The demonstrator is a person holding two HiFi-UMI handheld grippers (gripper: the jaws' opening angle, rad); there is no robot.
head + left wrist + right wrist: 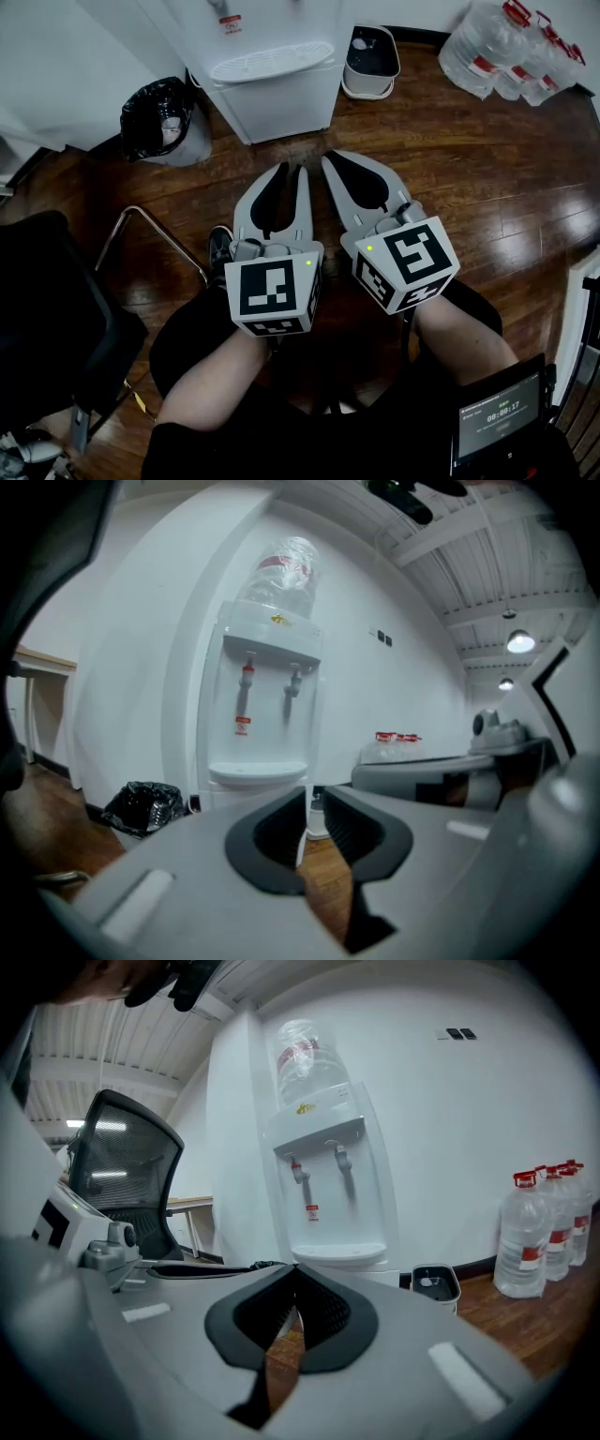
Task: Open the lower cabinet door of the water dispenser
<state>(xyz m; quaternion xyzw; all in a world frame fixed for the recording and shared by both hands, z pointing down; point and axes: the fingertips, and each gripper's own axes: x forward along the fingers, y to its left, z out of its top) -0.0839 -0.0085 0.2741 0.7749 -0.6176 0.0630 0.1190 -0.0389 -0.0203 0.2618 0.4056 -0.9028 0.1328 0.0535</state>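
The white water dispenser [272, 66] stands against the wall ahead of me, with a bottle on top in the left gripper view [265, 696] and in the right gripper view [328, 1176]. Its lower cabinet door [281, 111] is closed; in both gripper views my own jaws hide most of it. My left gripper [292, 172] [315, 795] is held over the wooden floor, well short of the dispenser, with a narrow gap between its jaws and nothing in it. Beside it, the right gripper [329, 159] [295, 1269] has its tips pressed together, empty.
A bin with a black bag [164, 117] sits left of the dispenser, and a small white bin [372, 58] sits to its right. Several water bottles [511, 42] stand at the far right. A black office chair [52, 319] is at my left.
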